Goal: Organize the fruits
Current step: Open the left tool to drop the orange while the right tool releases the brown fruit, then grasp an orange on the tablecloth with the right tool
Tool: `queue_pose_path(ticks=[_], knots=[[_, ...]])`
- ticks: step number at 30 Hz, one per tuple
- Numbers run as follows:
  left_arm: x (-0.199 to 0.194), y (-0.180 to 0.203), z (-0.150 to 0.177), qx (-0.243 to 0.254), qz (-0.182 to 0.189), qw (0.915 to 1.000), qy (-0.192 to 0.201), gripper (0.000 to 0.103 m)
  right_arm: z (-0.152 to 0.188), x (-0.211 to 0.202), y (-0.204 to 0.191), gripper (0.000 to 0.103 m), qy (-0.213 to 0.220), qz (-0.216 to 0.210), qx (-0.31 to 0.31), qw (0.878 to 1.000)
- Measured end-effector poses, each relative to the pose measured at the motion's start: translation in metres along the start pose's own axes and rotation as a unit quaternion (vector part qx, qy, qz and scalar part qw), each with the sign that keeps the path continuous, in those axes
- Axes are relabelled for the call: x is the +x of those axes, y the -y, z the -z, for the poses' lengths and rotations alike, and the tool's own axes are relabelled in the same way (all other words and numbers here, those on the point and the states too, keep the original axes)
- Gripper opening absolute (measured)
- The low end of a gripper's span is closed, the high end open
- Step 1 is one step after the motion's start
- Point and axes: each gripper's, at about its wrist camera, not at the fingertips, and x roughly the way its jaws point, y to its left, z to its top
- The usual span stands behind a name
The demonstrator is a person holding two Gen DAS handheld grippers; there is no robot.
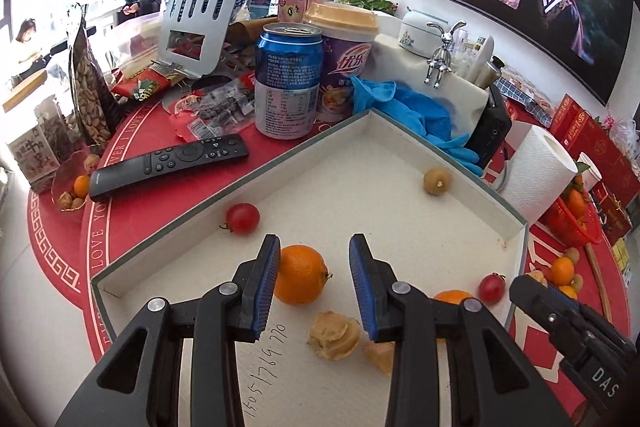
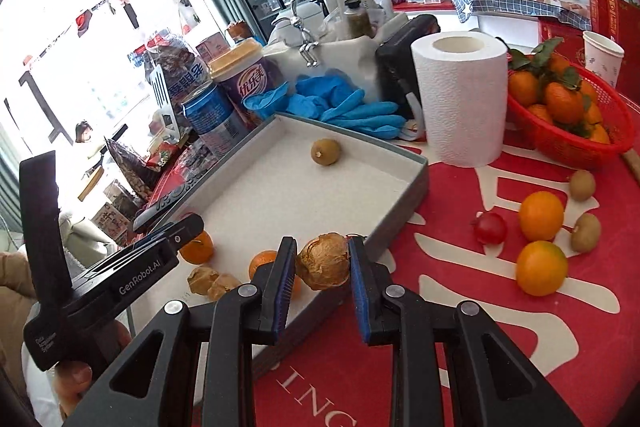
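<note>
We held a husked berry (image 2: 323,261) in the right tongs (image 2: 323,263), clamped shut on it just above the near rim of the tray (image 2: 416,183). The left tongs (image 1: 314,279) stood apart and empty over the tray, an orange (image 1: 300,279) touching one pad. We judged the papery husk could crush or slip, dropping the berry outside the tray onto the bench (image 2: 440,307).
</note>
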Motion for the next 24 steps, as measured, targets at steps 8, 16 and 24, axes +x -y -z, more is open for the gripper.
queue_pose_path(ticks=[8, 16, 24], knots=[[-0.008, 0.007, 0.002, 0.001, 0.005, 0.9999, 0.012, 0.063, -0.013, 0.025, -0.012, 0.027, -0.017, 0.009, -0.017, 1.0], [-0.03, -0.003, -0.002, -0.03, 0.016, 0.9971, 0.069, 0.085, -0.023, 0.0, 0.0, 0.103, 0.028, 0.014, 0.01, 0.999], [-0.041, 0.03, 0.006, 0.015, 0.114, 0.9915, 0.061, 0.089, 0.007, -0.052, 0.058, 0.103, 0.023, 0.177, 0.024, 0.984]])
